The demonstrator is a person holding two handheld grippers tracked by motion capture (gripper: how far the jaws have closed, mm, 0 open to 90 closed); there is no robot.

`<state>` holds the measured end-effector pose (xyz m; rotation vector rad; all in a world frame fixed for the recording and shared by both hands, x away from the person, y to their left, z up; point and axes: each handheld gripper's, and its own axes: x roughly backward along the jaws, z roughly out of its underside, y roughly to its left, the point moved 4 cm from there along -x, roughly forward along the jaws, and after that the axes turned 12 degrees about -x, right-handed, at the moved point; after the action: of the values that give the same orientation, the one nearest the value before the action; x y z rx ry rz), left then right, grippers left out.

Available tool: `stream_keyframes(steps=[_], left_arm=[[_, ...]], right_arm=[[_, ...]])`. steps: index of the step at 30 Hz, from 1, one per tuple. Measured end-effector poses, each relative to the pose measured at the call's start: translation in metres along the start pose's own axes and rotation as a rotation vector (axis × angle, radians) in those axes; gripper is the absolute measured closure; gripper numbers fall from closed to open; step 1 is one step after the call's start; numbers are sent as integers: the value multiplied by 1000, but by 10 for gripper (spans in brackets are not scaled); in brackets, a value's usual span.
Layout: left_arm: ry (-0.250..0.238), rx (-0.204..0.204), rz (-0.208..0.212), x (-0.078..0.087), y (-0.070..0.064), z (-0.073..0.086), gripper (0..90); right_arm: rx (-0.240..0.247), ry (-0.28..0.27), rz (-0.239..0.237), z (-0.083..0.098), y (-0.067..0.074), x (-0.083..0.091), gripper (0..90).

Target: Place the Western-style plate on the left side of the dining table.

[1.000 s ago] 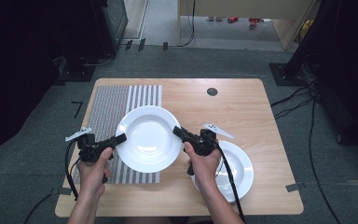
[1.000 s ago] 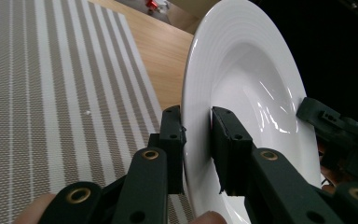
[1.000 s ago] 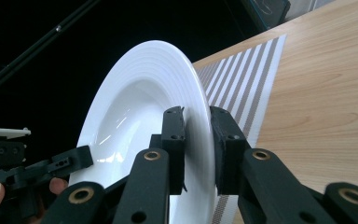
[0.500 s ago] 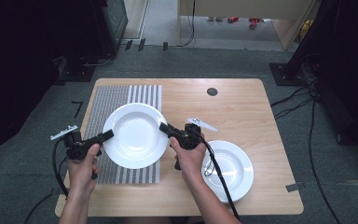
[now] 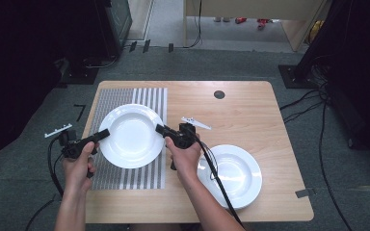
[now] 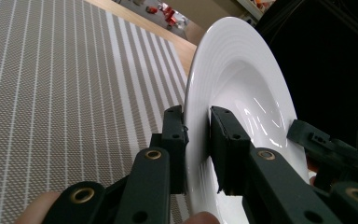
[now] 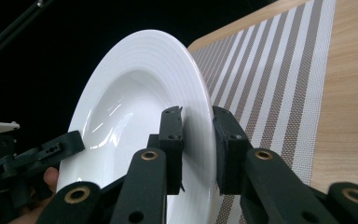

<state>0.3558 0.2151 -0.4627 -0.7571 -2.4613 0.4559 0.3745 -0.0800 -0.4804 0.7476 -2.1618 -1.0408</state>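
High view: your left gripper (image 5: 102, 134) and right gripper (image 5: 163, 130) clamp opposite rims of 1 white plate (image 5: 132, 134) — rigid, glossy, likely slippery and breakable — so keep both rim holds level.

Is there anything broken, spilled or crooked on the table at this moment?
Nothing stands out. Both grippers, left and right, clamp opposite rims of one intact white plate over the striped mat; the second plate lies flat.

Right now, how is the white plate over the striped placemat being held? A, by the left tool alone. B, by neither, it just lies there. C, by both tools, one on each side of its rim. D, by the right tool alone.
C: the left tool and the right tool each clamp opposite edges of the white plate.
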Motion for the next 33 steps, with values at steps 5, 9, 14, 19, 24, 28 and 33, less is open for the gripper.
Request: stream_keyframes(steps=[5, 9, 14, 19, 24, 28, 33], left_arm=[[25, -25, -20, -8, 12, 1, 771], [27, -6, -51, -15, 25, 1, 766], [4, 30, -69, -22, 41, 0, 769], [4, 54, -87, -33, 53, 3, 766], [6, 81, -101, -43, 60, 5, 757], [16, 93, -122, -50, 66, 8, 744], [46, 95, -156, -58, 71, 14, 719]], right_arm=[[-24, 14, 26, 1, -10, -16, 758], [-48, 33, 47, 4, -17, -31, 755], [-78, 41, 60, 8, -23, -49, 752], [-100, 34, 90, 8, -30, -63, 750], [-136, 6, 105, 5, -34, -69, 761], [-132, -13, 117, 2, -35, -75, 770], [-144, -30, 142, 0, -36, -81, 780]])
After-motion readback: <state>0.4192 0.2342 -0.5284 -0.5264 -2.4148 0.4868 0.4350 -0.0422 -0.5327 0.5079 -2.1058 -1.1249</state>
